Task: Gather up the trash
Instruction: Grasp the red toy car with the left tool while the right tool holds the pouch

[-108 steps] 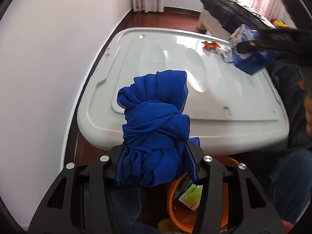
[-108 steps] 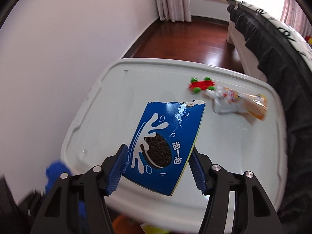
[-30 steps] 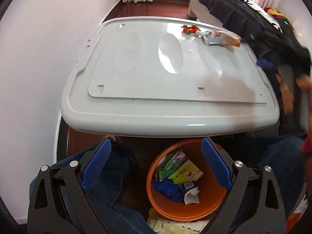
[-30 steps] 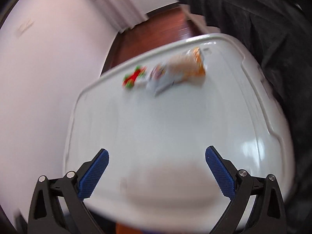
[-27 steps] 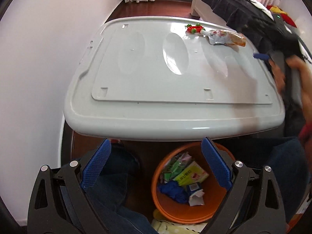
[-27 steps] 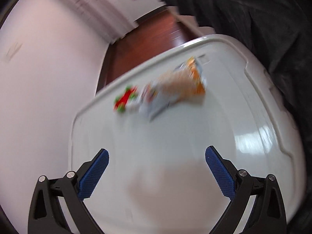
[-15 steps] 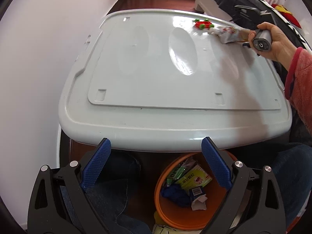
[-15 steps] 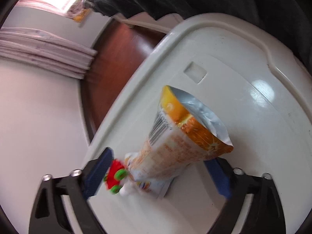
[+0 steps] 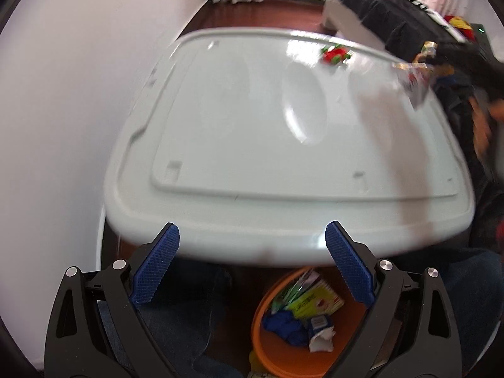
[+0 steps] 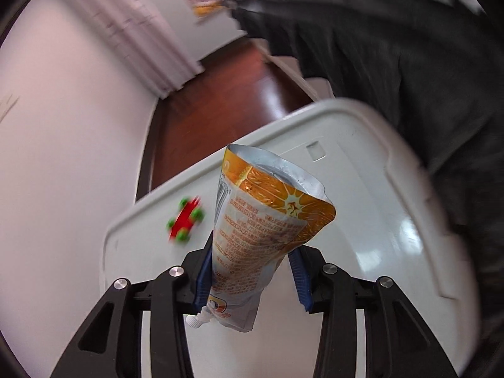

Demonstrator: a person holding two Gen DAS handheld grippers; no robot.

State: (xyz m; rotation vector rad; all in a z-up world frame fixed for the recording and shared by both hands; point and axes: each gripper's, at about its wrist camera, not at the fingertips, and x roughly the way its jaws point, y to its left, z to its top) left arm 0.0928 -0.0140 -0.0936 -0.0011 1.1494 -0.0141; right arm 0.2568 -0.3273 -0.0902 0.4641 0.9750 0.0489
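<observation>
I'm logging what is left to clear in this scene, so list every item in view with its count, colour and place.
Juice pouch: one, orange and silver, held off the lid in the right tool.
Toy car: one, red with green wheels, on the far part of the lid.
Storage lid: one, pale grey-white, used as the work surface.
Bin: one, orange, on the floor below the lid's near edge.
Trash in the bin: blue cloth, green-yellow carton, crumpled white paper.
Bed cover: one, black, right of the lid.
Left tool: open, holding nothing, near the lid's near edge above the bin.
Right tool: shut on the pouch.
</observation>
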